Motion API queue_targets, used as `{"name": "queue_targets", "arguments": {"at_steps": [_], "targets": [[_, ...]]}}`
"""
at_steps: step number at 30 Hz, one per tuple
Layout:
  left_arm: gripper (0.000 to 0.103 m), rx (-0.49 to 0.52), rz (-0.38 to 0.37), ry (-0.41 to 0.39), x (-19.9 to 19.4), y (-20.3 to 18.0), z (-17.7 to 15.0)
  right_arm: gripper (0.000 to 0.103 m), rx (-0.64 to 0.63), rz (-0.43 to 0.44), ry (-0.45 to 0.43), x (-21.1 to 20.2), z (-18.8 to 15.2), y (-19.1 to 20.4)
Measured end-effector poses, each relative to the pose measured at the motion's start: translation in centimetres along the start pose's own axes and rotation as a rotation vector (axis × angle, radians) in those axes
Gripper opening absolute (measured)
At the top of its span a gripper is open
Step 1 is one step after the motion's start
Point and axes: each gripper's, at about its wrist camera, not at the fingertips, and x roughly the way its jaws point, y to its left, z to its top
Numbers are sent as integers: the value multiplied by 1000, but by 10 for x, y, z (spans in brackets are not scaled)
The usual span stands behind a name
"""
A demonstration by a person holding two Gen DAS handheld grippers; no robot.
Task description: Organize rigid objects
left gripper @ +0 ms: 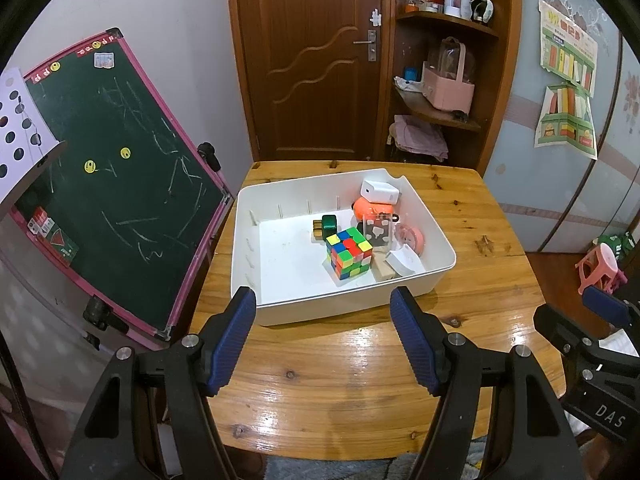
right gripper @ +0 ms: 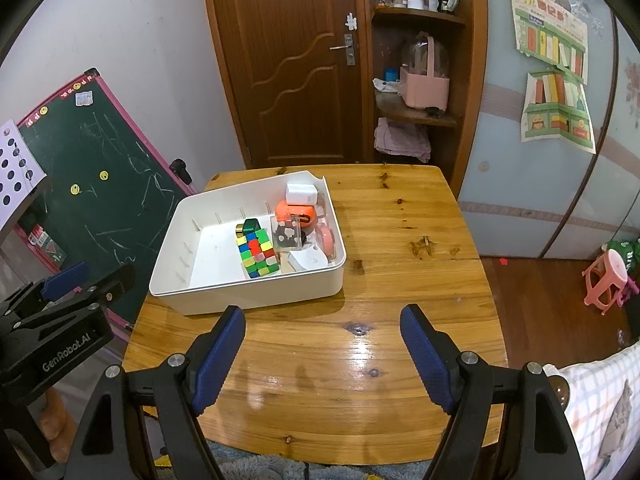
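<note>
A white plastic bin (left gripper: pixel 280 312) (right gripper: pixel 240 300) sits on the wooden table (left gripper: pixel 360 392) (right gripper: pixel 380 280), nearer its left side. Its right part holds a colourful puzzle cube (left gripper: pixel 349 253) (right gripper: pixel 258 254), a dark green block (left gripper: pixel 329 223) (right gripper: pixel 251 225), a clear box with white shapes (left gripper: pixel 378 232) (right gripper: pixel 286 235), an orange case (left gripper: pixel 365 206) (right gripper: pixel 296 211), a white adapter (left gripper: pixel 380 191) (right gripper: pixel 301 193), a pink round item (left gripper: pixel 412 237) (right gripper: pixel 328 242) and a white card (left gripper: pixel 404 261) (right gripper: pixel 306 260). My left gripper (left gripper: pixel 323 300) hovers open before the bin's near wall. My right gripper (right gripper: pixel 323 320) is open over bare tabletop, right of the bin.
A green chalkboard (left gripper: pixel 120 184) (right gripper: pixel 100 200) with a pink frame leans left of the table. Behind stand a wooden door (left gripper: pixel 308 60) and corner shelves (left gripper: pixel 440 100) with small items. A pink stool (right gripper: pixel 604 276) stands on the floor at right.
</note>
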Motion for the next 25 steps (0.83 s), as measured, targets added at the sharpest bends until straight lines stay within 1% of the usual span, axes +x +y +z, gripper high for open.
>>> {"name": "queue_targets", "arguments": {"at_steps": [17,25], "targets": [[73,0,0,1,1,1,0,80,-1,3,20,8,2,0],[73,-12,-16,16,7,4,-1,80,1,5,27,10,2,1]]}}
